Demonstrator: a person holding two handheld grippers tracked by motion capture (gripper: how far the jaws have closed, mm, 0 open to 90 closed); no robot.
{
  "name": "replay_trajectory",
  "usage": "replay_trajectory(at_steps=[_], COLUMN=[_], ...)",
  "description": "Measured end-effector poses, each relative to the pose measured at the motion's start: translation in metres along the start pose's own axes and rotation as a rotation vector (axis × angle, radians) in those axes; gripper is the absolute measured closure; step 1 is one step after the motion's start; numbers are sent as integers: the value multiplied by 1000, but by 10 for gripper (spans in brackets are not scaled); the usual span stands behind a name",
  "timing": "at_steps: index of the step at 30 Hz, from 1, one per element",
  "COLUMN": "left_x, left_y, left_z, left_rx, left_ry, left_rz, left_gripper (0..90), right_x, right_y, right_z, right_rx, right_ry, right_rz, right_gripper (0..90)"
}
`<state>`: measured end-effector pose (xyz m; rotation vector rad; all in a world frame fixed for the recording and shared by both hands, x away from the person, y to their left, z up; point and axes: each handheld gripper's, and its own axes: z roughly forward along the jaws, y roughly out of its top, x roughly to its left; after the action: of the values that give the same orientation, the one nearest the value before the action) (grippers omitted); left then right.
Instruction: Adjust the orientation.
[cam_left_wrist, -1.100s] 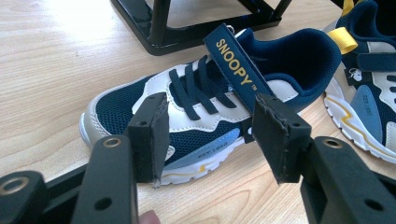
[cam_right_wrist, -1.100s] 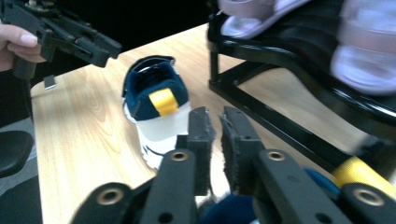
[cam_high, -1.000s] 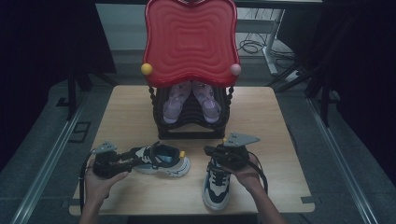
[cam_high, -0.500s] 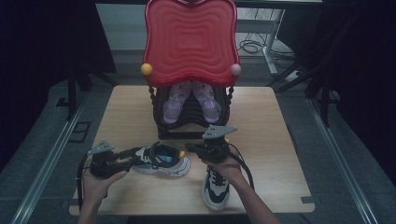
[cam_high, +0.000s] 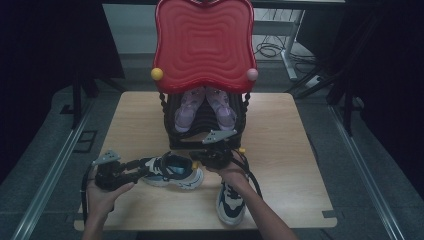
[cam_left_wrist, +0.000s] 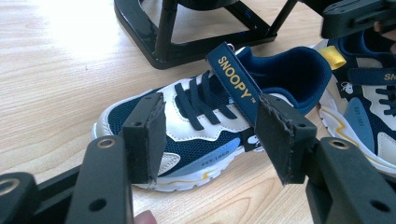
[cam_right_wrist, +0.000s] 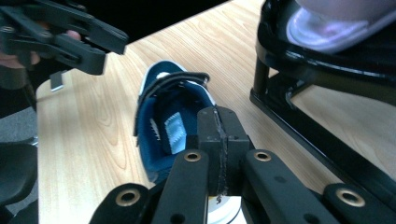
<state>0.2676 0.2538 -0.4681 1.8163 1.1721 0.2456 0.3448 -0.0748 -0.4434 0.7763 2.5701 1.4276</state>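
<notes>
A navy and white sneaker (cam_high: 172, 172) with a strap marked SNOOPY lies on its sole on the wooden table, toe to the left. My left gripper (cam_high: 137, 167) is at its toe end, and its jaws (cam_left_wrist: 210, 126) stand open either side of the sneaker (cam_left_wrist: 205, 112) without pressing on it. My right gripper (cam_high: 197, 156) is at the heel end, pads shut (cam_right_wrist: 218, 126) flat on each other over the blue-lined opening (cam_right_wrist: 173, 107); nothing shows between them. The matching second sneaker (cam_high: 231, 207) lies under my right forearm, toe toward the front edge.
A black shoe rack (cam_high: 172, 130) stands at mid-table just behind the sneakers, with a pair of lilac shoes (cam_high: 185, 112) inside and a red wavy board (cam_high: 205, 45) on top. Bare tabletop (cam_high: 290, 150) lies to the right. Dark floor surrounds the table.
My right gripper has moved left, from above the second sneaker to the heel of the first one. My left gripper and both sneakers have stayed put.
</notes>
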Motion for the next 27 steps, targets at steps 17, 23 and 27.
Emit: replay_trajectory(at_steps=[17,23,27], left_x=[0,0,1], left_y=[0,0,1], left_z=[0,0,0], left_rx=[1,1,-1], left_ry=[-7,-7,-6], left_rz=[2,4,2], left_gripper=[436,436,436], right_x=[-4,-4,-3], right_y=[9,9,10], right_z=[16,19,19], right_rx=[112,138,147], right_ry=[-24,-19,-21], right_rz=[9,5,-11], right_gripper=[892,893,893])
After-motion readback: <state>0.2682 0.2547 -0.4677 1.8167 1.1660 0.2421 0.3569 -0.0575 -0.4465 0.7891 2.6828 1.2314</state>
